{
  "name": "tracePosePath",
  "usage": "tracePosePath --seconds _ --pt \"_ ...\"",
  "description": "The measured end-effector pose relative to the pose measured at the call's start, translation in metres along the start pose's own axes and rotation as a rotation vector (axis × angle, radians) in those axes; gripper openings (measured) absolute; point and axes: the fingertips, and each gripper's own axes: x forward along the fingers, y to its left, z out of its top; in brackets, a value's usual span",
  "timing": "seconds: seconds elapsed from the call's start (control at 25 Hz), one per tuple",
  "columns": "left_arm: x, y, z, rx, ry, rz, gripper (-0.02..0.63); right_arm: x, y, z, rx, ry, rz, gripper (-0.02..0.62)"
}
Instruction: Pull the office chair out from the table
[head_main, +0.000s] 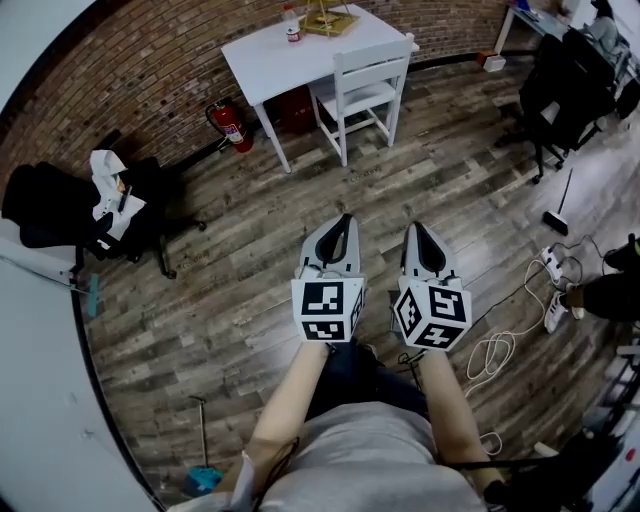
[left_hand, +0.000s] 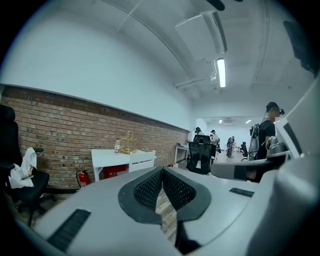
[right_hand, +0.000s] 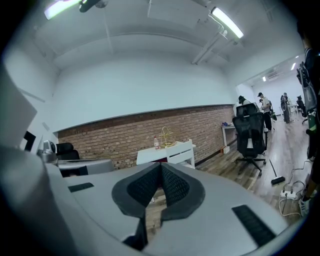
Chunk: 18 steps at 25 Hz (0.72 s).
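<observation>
A white table (head_main: 270, 60) stands against the brick wall at the far side, with a white slatted chair (head_main: 365, 85) tucked at its front. Both show small in the left gripper view, table (left_hand: 107, 156) and chair (left_hand: 142, 160), and in the right gripper view, table (right_hand: 150, 155) and chair (right_hand: 181, 150). My left gripper (head_main: 344, 220) and right gripper (head_main: 413, 230) are held side by side over the wooden floor, well short of the chair, both shut and empty. The left gripper (left_hand: 162, 171) and the right gripper (right_hand: 161, 166) point toward the table.
A black office chair (head_main: 70, 210) with a white bag stands at the left; another (head_main: 560, 85) at the right by a second desk. A red fire extinguisher (head_main: 230, 125) leans beside the table. Cables and a power strip (head_main: 553, 262) lie on the floor at the right. People stand far off (left_hand: 266, 135).
</observation>
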Motion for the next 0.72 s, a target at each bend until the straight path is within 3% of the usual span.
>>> tracePosePath --seconds 0.4,0.72 --pt "0.025 0.007 -0.005 -0.010 0.017 -0.001 0.015 0.028 -0.007 -0.008 0.024 0.023 0.016 0.014" --pt "0.087 0.043 0.002 -0.016 0.023 -0.018 0.015 0.098 -0.011 0.006 0.041 0.019 -0.004 0.014"
